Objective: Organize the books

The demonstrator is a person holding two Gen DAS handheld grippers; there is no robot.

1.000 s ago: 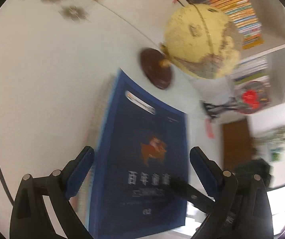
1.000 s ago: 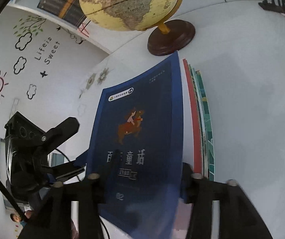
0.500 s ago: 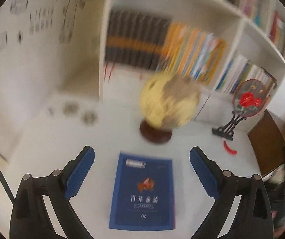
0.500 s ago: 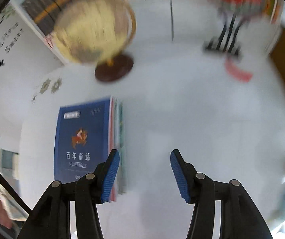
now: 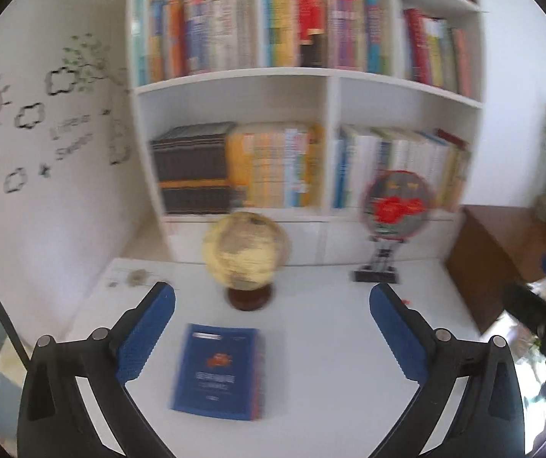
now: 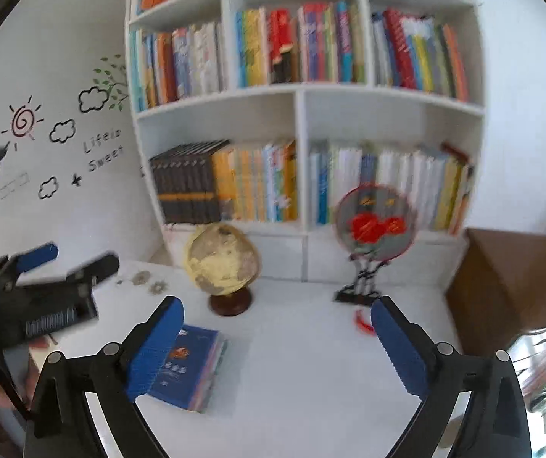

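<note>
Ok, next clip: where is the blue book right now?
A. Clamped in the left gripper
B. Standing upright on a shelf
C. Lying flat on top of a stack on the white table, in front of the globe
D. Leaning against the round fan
C: the blue book lies flat on a small stack on the white table, just in front of the globe, with no gripper touching it.

Open counter: the white counter lies bare right of the stack of books, up to its right edge.
Back obstacles: globe just behind the stack; fan ornament on a stand further right, with a gap between them.
Rear limit: bookshelf, compartments packed.
Right side: brown cabinet borders the counter.
Left side: wall with decals.
</note>
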